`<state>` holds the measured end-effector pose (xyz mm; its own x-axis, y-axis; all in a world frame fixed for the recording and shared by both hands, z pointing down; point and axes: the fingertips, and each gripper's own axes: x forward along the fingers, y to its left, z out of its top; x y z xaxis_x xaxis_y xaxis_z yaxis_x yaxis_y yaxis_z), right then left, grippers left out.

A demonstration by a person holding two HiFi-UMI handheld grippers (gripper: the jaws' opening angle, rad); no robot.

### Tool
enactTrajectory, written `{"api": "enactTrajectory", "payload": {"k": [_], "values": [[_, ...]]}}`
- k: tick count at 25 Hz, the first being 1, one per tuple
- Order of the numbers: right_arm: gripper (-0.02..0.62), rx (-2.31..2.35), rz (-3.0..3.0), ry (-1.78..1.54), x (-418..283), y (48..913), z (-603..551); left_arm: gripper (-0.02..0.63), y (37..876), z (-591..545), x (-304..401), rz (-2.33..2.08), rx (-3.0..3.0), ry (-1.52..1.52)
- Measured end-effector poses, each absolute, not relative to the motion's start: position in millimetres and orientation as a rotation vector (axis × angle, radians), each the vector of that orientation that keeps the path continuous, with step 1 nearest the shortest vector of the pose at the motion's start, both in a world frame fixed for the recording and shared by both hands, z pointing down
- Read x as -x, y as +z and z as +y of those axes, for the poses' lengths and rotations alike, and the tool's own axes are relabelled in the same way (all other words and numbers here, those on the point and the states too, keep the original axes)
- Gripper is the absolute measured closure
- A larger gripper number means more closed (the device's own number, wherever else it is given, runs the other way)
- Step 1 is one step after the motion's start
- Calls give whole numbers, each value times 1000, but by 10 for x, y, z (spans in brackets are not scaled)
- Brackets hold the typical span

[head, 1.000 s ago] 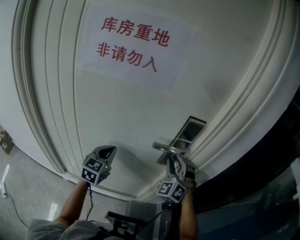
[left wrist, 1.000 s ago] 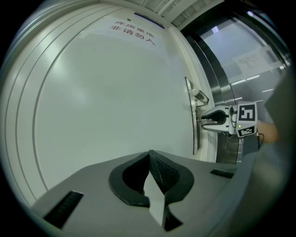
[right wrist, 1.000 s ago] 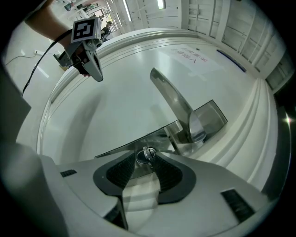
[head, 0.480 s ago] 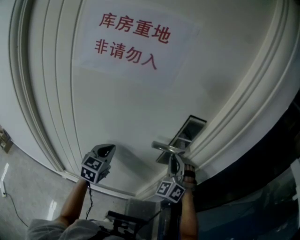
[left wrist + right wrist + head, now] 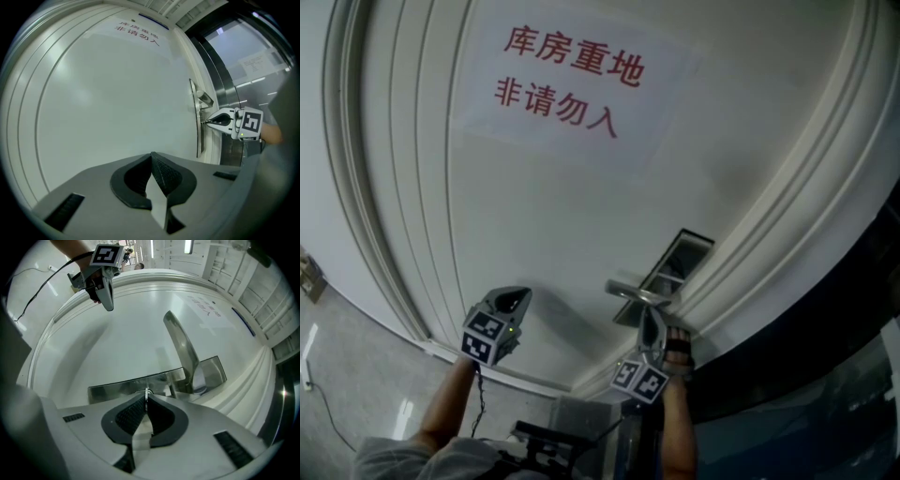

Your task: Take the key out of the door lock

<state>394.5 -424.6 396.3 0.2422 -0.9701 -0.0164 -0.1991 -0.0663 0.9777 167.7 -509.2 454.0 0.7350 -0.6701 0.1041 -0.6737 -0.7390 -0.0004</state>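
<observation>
- The right tool (image 5: 146,398), its jaws just now closing, pinches the key (image 5: 146,390) at the steel lock plate (image 5: 117,387), lower centre, beneath the door handle (image 5: 180,343).
- The left tool (image 5: 151,157) has its jaws together on nothing, clear of the door.

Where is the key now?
In the right gripper view, the key sits in the right gripper, whose jaws have just been closing on it, at the steel lock plate left of the door handle.

White door (image 5: 562,216), paper sign (image 5: 572,84) in red characters. Left gripper (image 5: 516,300) near door, lower left. Right gripper (image 5: 650,317) just under handle (image 5: 636,294) by lock plate (image 5: 680,258), jaws just closing, probably on the key, too small to tell
</observation>
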Motion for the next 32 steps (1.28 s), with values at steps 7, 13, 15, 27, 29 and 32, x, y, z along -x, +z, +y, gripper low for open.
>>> {"api": "enactTrajectory", "payload": {"k": [7, 13, 15, 27, 29, 32], "values": [[574, -1438, -1099, -960, -3953, 3975, -4243, 614, 4538, -5049, -1618, -1132, -2884, 144], [575, -1403, -1064, -975, -3942, 3969, -4239, 614, 4527, -5008, -1568, -1138, -2882, 138], [575, -1388, -1047, -976, -3951, 3971, -4237, 614, 4526, -4999, -1553, -1141, -2880, 136], [575, -1351, -996, -982, -3949, 3975, -4236, 614, 4561, -4969, -1462, -1145, -2867, 140], [575, -1348, -984, -984, -3949, 3969, -4229, 614, 4562, -4970, -1439, -1150, -2865, 141], [575, -1341, -975, -980, -3945, 3968, -4202, 614, 4562, -4971, -1411, -1151, -2865, 141]]}}
